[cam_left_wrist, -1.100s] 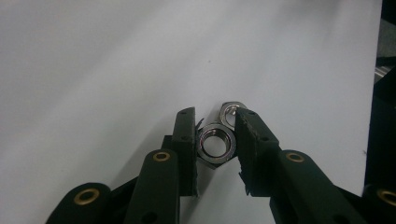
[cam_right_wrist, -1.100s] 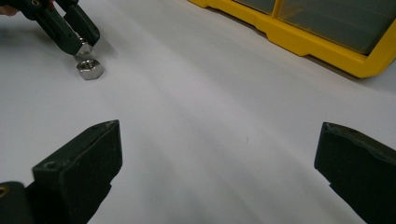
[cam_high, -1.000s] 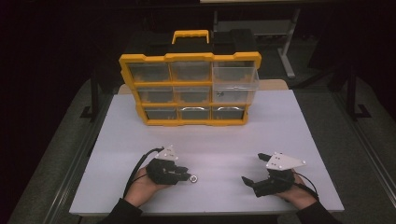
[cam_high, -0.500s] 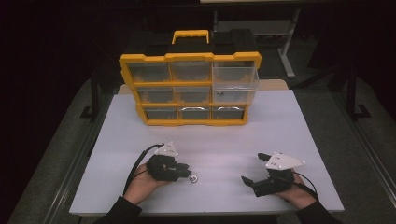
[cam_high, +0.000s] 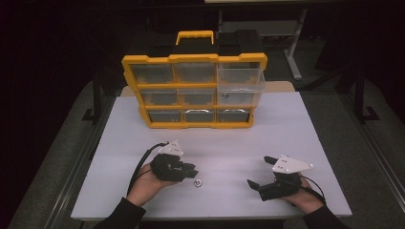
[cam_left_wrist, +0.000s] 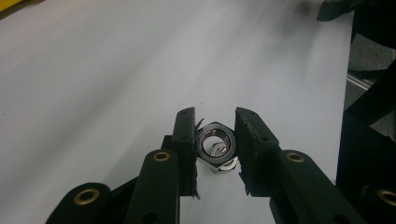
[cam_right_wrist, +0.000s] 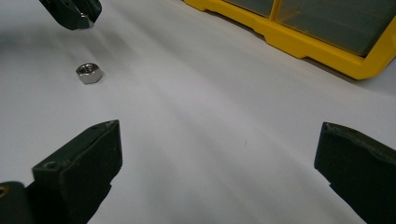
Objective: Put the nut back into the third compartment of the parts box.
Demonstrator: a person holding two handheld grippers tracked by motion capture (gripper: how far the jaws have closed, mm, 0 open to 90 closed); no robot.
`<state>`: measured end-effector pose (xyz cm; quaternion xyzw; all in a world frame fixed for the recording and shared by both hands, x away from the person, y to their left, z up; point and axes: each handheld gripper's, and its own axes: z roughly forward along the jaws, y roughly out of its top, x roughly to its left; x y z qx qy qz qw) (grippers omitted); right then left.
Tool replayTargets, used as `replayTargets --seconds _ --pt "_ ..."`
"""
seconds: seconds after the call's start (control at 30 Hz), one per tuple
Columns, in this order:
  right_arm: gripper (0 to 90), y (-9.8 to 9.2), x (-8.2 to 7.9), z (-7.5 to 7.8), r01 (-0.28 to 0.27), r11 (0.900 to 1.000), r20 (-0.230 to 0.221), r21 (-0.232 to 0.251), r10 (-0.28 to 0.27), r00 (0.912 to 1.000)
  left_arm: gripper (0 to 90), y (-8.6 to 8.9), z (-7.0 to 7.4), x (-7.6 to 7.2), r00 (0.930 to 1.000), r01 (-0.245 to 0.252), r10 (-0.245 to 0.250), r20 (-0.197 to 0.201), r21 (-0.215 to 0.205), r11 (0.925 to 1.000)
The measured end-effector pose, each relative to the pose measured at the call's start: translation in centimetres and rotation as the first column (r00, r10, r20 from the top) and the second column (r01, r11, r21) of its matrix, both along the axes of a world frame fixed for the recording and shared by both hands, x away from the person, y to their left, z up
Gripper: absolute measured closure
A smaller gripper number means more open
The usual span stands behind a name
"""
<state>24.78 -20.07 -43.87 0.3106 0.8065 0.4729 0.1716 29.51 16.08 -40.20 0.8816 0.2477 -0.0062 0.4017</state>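
Note:
My left gripper (cam_left_wrist: 215,116) is shut on a steel hex nut (cam_left_wrist: 215,145), held with its threaded hole turned toward the camera. Just under it a second nut (cam_left_wrist: 226,166) peeks out on the white table. In the high view that loose nut (cam_high: 197,182) lies right beside the left gripper (cam_high: 191,169), which points right. In the right gripper view the loose nut (cam_right_wrist: 88,73) rests flat, and the left gripper (cam_right_wrist: 70,11) hovers a little above and beyond it. My right gripper (cam_right_wrist: 217,158) stands wide open over bare table, near the front right (cam_high: 260,171).
A yellow organizer (cam_high: 193,90) with clear drawers stands at the back of the white table (cam_high: 286,129); its top right drawer (cam_high: 240,78) is pulled forward. Its yellow base (cam_right_wrist: 299,42) shows ahead of my right gripper. The table's front edge runs close under both hands.
The left gripper has drifted slightly to the right, closer over the loose nut. The loose nut and the right gripper have stayed where they were.

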Motion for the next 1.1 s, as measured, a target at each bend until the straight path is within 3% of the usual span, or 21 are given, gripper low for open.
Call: replayTargets --seconds 0.6,0.87,0.93,1.1 --pt "0.5 0.0 0.0 0.0 -0.001 1.000 0.001 0.001 0.001 1.0000 69.9 -0.5 2.6 1.2 0.9996 0.027 -0.026 0.015 -0.045 0.9986" --pt "0.5 0.0 0.0 0.0 -0.002 1.000 0.002 0.003 0.002 1.0000 69.9 -0.8 3.8 1.7 0.9991 0.041 -0.040 0.014 -0.046 0.9981" --pt "0.5 0.0 0.0 0.0 -0.002 1.000 0.003 0.003 0.002 1.0000 69.9 -0.9 4.0 1.9 0.9989 0.045 -0.045 0.010 -0.067 0.9967" --pt "0.5 0.0 0.0 0.1 0.000 1.000 0.004 0.004 0.000 1.0000 69.9 -1.3 4.7 2.2 0.9983 0.056 -0.055 0.021 -0.074 0.9957"
